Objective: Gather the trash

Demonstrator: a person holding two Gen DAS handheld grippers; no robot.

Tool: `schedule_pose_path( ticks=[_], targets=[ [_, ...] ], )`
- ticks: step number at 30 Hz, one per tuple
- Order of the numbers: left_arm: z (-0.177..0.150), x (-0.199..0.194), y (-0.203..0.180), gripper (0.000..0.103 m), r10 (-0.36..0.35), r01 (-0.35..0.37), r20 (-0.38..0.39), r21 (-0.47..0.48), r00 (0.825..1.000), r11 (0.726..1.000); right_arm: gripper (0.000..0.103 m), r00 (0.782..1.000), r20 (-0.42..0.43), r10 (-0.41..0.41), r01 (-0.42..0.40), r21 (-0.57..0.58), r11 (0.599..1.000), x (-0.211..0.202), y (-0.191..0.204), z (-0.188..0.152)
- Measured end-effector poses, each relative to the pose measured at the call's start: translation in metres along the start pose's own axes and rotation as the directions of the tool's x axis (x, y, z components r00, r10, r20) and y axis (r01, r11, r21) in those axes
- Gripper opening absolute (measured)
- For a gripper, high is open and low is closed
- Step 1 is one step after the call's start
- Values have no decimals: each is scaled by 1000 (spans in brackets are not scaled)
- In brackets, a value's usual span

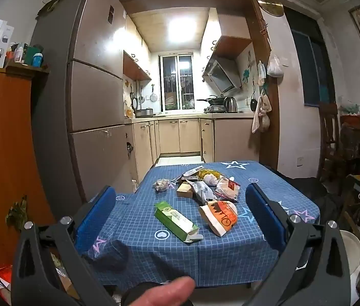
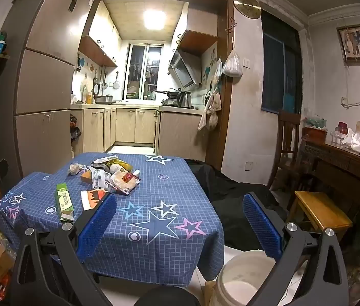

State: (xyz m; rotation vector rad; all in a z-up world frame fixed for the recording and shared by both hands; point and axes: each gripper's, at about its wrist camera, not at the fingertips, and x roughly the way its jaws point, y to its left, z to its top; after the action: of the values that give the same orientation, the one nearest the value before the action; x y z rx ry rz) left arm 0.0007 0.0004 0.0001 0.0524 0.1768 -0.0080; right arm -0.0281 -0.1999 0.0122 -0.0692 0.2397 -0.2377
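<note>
Cardboard and thin plastic make up nearly all of what you have to collect, so expect it to be light, easily crushed and, where the wrappers are glossy, likely to slip. The trash sits on the desk (image 1: 231, 262), which is covered by a blue checked cloth with stars. Nearest you lies the green carton (image 1: 176, 221), long and narrow, with one end flap torn open. Take it across its short width near the middle, where the walls should stay stiffest; the open end will probably cave in. Just beside it is the orange-and-white packet (image 1: 219, 216), soft and puffy, best pinched at a flat edge. Behind them is a loose heap: a silver wrapper (image 1: 201, 191), a brown box (image 1: 184, 190), a white bag with a red label (image 1: 227, 188), something yellow (image 1: 209, 173) and a white wad (image 1: 210, 179). A crumpled ball (image 1: 161, 185) lies apart to the left. The heap's pieces overlap, so one may drag another.

Your left hand-held gripper (image 1: 180, 211) has its jaws spread wide with nothing between them, short of the carton. Your right hand-held gripper (image 2: 178, 219) is likewise wide and empty, over the desk's near corner. A white bucket (image 2: 243, 278) stands on the floor below it, a likely bin.
</note>
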Motion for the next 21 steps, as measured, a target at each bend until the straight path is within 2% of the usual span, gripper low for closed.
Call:
schedule_pose_path(
  ticks=[11, 21],
  targets=[
    [-11, 2, 1, 98, 10, -10, 3, 19, 1000, 1000, 99, 1000, -9, 4, -4, 5, 1000, 2, -7, 0],
    [-7, 9, -2, 98, 11, -11, -21, 17, 1000, 1000, 99, 1000, -15, 0, 0, -10, 1000, 5, 0, -5]
  ],
)
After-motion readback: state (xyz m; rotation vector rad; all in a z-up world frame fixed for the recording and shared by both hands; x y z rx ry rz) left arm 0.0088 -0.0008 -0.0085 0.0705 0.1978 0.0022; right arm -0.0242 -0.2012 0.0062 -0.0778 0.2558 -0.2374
